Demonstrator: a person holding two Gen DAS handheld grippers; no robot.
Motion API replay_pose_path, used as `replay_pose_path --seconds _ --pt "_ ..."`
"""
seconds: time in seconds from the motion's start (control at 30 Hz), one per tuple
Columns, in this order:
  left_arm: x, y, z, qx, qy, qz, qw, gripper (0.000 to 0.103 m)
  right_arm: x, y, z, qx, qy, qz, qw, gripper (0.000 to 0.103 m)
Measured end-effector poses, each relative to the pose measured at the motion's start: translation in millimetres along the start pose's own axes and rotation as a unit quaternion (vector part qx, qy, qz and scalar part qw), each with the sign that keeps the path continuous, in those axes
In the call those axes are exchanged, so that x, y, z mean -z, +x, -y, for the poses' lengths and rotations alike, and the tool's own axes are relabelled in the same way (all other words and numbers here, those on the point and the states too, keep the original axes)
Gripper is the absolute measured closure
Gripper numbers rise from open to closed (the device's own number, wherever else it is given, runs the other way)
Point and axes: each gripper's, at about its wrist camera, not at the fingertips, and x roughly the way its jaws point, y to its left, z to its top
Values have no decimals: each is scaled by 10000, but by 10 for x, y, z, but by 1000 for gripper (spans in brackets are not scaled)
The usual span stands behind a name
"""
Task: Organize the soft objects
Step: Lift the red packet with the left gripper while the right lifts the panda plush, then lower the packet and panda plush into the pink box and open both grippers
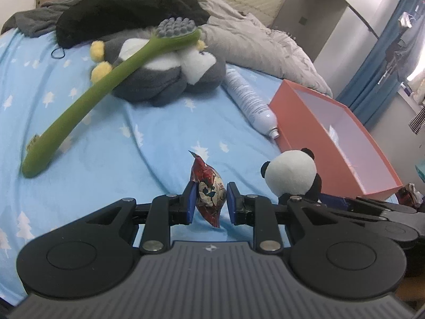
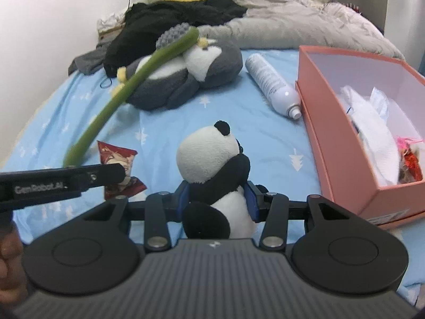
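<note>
My left gripper (image 1: 210, 201) is shut on a small red snack packet (image 1: 209, 191), held above the blue bedsheet; the packet also shows in the right wrist view (image 2: 118, 168). My right gripper (image 2: 217, 199) is shut on a small panda plush (image 2: 212, 170), held upright; the panda shows in the left wrist view (image 1: 293, 174) just right of my left gripper. A grey and white penguin plush (image 1: 164, 77) lies farther back on the bed, also seen in the right wrist view (image 2: 186, 71). A pink open box (image 2: 353, 122) stands to the right with white soft items inside.
A long green brush (image 1: 87, 106) leans on the penguin. A white spray bottle (image 1: 248, 98) lies beside the box (image 1: 337, 135). Black clothing (image 1: 127, 8) and a grey duvet (image 1: 255, 40) are piled at the bed's far end.
</note>
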Motion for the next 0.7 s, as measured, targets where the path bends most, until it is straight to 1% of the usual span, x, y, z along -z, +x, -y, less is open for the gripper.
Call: replay_pose_path --seconds 0.37,0.5,0.7 --pt "-193 -374 278 171 192 298 9992 75 -208 -498 50 -63 157 477 9987 56" --pt "-290 -510 407 296 280 425 9983 75 -307 -681 78 -68 197 721 9972 56" --pt "-449 -644 666 536 451 613 9957 75 -414 -968 193 33 323 1075 9937 56"
